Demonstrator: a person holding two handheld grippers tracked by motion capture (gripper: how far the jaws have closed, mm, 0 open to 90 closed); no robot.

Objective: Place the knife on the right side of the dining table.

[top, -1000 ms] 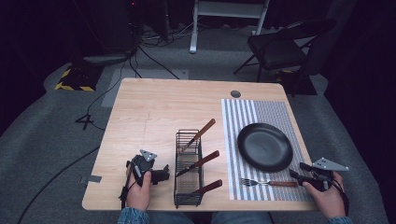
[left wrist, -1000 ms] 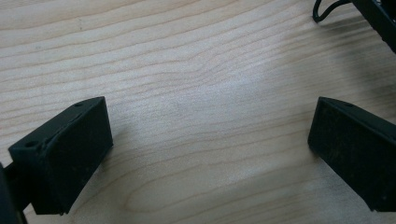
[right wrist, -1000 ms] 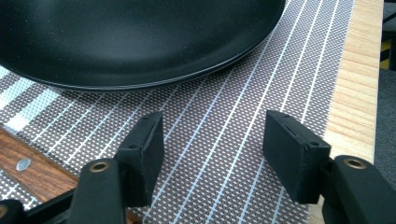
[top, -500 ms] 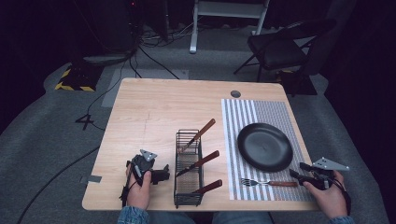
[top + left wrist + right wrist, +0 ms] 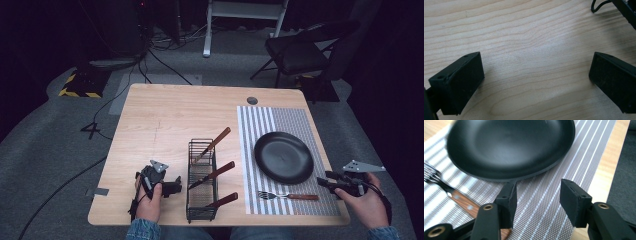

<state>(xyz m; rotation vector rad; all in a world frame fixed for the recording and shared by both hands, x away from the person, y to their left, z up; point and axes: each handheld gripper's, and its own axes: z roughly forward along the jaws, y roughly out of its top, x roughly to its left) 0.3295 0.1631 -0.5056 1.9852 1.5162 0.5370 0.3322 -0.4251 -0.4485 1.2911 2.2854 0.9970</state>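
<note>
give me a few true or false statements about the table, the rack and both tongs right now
1. The fork lies on the striped placemat. True.
2. The wire rack holds three wooden-handled utensils. True.
3. The black plate sits inside the rack. False: it rests on the placemat.
4. The right tongs are shut on the fork. False: they are open, holding nothing.
5. The left tongs are open over bare table. True.
</note>
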